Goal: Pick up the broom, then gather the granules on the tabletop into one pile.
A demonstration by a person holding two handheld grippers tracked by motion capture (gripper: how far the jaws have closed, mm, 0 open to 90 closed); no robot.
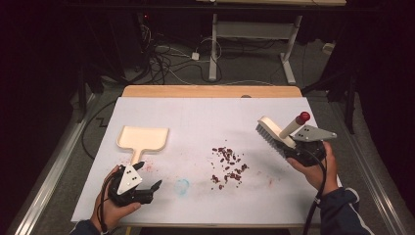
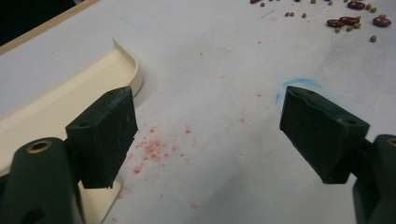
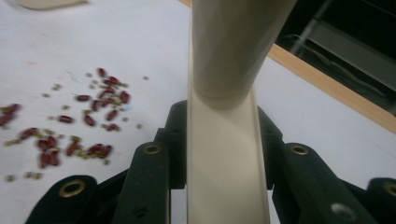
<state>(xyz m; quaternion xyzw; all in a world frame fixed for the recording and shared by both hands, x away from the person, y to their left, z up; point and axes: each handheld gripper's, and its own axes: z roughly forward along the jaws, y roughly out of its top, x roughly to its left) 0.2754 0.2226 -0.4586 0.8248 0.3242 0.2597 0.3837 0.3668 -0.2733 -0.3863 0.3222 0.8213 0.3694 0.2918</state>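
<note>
High view: white table sheet (image 1: 205, 122), with a scatter of red beans (image 1: 227, 166) taken as the landmark. Right of the beans and raised off the sheet, right gripper (image 1: 293, 147) clamped on a cream brush (image 1: 274, 133); bristles turned down and toward the beans, handle slanting up and away to a red cap (image 1: 303, 117). Grey three-cornered plate (image 1: 315, 133) on top of that gripper, cable (image 1: 318, 196) trailing back along the sleeve. Well left of the beans, cream dustpan (image 1: 143, 138) flat on the sheet, short handle toward the near edge. Left gripper (image 1: 147, 178) just beside that handle end, nearer the beans than the pan, jaws spread and grasping nothing. Faint blue ring (image 1: 182, 186) on the sheet between left gripper and beans, with pink smudges around.

Left gripper view: both black jaws wide apart above bare sheet, dustpan (image 2: 70, 102) rim behind the left-hand jaw, touching or not impossible to tell; blue ring (image 2: 299, 86) by the other jaw, beans (image 2: 348, 21) and small green grains farther off at the top.

Right gripper view: brush (image 3: 226, 154) handle pinched tight between the jaws, rising straight up the middle; beans (image 3: 93, 121) on the sheet to its left, wooden table edge (image 3: 327, 86) to its right.
</note>
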